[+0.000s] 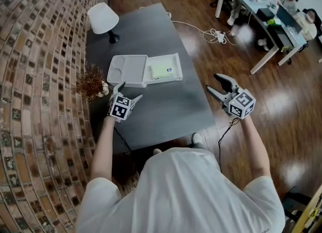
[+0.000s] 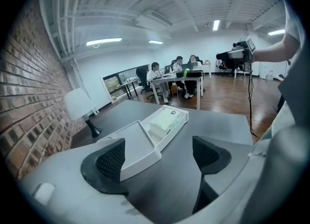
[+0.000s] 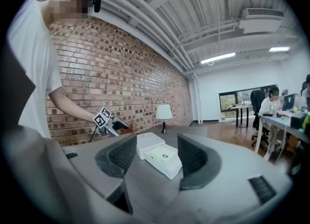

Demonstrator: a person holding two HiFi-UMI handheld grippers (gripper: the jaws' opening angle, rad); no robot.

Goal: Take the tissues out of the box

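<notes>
Head view: your torso [image 1: 176,191] hides the table's [image 1: 166,111] near edge at lower centre. Print on the tissue pack [image 1: 162,69] in the box [image 1: 178,68] is too small to read. The office desk [image 1: 261,5] at upper right runs off the frame. Left gripper view: one jaw of the left gripper [image 2: 157,153] covers the near corner of the box lid [image 2: 138,143]; the people [image 2: 177,68] at centre are too small to make out.

surface: dark grey table [image 1: 166,111] | on it: open white box [image 1: 128,71], white lamp [image 1: 103,18] | wall-side edge: dried plant [image 1: 90,83]
</notes>
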